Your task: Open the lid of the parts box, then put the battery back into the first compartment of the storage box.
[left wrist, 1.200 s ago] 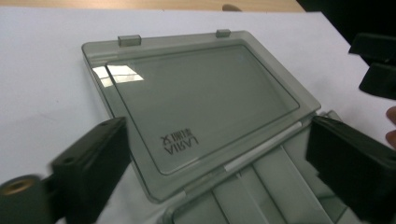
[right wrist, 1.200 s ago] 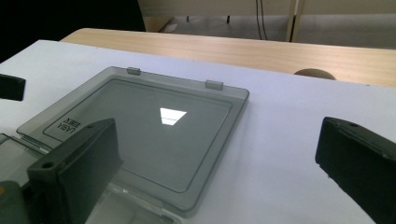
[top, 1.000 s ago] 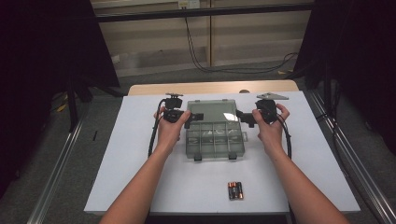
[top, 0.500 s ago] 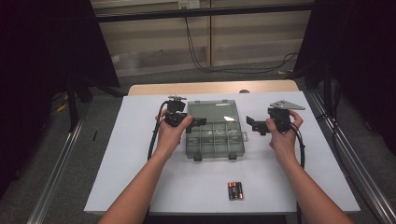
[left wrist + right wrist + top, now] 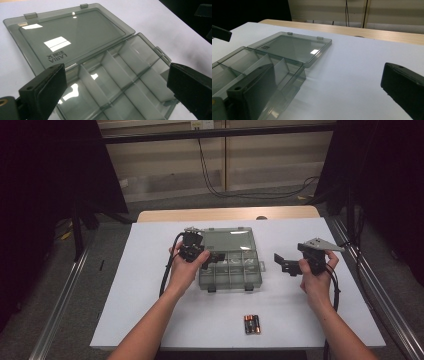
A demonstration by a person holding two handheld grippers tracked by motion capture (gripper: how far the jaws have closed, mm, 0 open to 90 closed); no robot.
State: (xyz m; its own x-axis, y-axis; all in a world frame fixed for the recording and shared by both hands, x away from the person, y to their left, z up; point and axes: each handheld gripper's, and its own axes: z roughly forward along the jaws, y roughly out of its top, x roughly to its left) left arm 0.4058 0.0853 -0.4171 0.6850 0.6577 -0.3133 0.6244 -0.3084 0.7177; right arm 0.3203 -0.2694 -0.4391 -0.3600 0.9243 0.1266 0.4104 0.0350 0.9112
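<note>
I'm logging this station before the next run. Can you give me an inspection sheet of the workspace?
Surface: white table top, bare apart from the items below.
Job's things: smoky clear organizer box, lid open and lying flat behind it; the compartments in sight look empty. Batteries lie near the front edge, apart from the box.
Clutter: nothing seen.
Grippers: left gripper open, at the box's left end; right gripper open, held off to the box's right, holding nothing.
Cables: one black cable trails from the left gripper; more cables hang on the back wall.
Surroundings: wooden table edge behind, dark curtains at both sides.
</note>
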